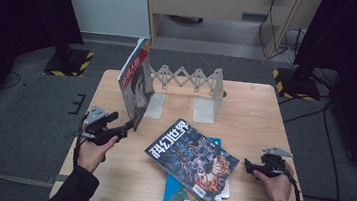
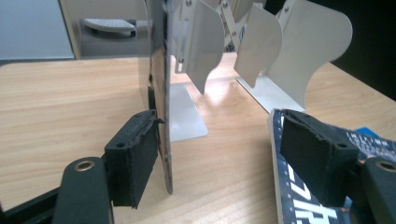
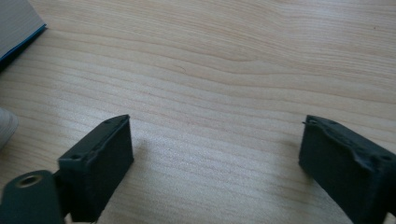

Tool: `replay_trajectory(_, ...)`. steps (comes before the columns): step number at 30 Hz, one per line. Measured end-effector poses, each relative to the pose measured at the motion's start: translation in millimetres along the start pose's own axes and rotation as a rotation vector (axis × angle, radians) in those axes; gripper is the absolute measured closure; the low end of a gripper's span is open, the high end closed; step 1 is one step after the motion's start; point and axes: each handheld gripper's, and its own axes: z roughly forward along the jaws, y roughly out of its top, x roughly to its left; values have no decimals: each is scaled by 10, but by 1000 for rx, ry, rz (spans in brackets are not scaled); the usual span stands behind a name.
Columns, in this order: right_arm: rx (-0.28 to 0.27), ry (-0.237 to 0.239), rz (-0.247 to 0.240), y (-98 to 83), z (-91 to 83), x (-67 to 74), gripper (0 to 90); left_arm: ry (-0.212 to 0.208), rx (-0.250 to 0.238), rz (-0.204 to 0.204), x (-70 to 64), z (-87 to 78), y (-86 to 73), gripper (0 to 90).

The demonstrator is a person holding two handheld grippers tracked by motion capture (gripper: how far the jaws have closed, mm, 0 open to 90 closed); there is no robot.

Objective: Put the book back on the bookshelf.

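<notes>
A magazine with a face on its cover [image 1: 135,83] stands upright on the wooden table [image 1: 258,114], against the left plate of a white expanding book rack [image 1: 193,82]. My left gripper [image 1: 121,122] is at its lower near corner. In the left gripper view the magazine's thin edge [image 2: 161,93] runs just inside the left pad, and the gripper [image 2: 219,135] is open wide around it. A dark magazine [image 1: 193,160] lies flat on a blue book [image 1: 181,197] at mid-table. My right gripper [image 1: 249,164] rests to their right, open over bare wood [image 3: 215,140].
The rack's curved white plates [image 2: 289,60] stand behind the upright magazine. The dark magazine's corner [image 2: 287,196] lies under my left gripper's right jaw. A corner of the blue book [image 3: 18,28] lies off to the left in the right gripper view. Dark floor surrounds the table.
</notes>
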Motion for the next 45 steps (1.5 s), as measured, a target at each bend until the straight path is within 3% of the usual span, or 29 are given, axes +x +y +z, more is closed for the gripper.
replay_trajectory(3, 19, -1, 2, 24, -35, -2, 181, -13, 13, -2, -7, 44, -67, 254)
replay_trajectory(7, -2, 5, 30, 65, -88, 9, 209, -38, 39, -19, -15, 88, -136, 252)
replay_trajectory(17, -87, 30, 60, 151, -282, 101, 273, -88, 136, 28, -145, 246, -363, 269)
replay_trajectory(32, -139, 114, 11, 268, -407, 354, 308, -231, 258, -6, -327, 499, -576, 274)
replay_trajectory(39, -135, 157, -11, 281, -394, 488, 310, -253, 298, 4, -401, 573, -627, 274)
replay_trajectory(45, -125, 181, -44, 283, -352, 629, 281, -290, 315, -32, -407, 628, -661, 274)
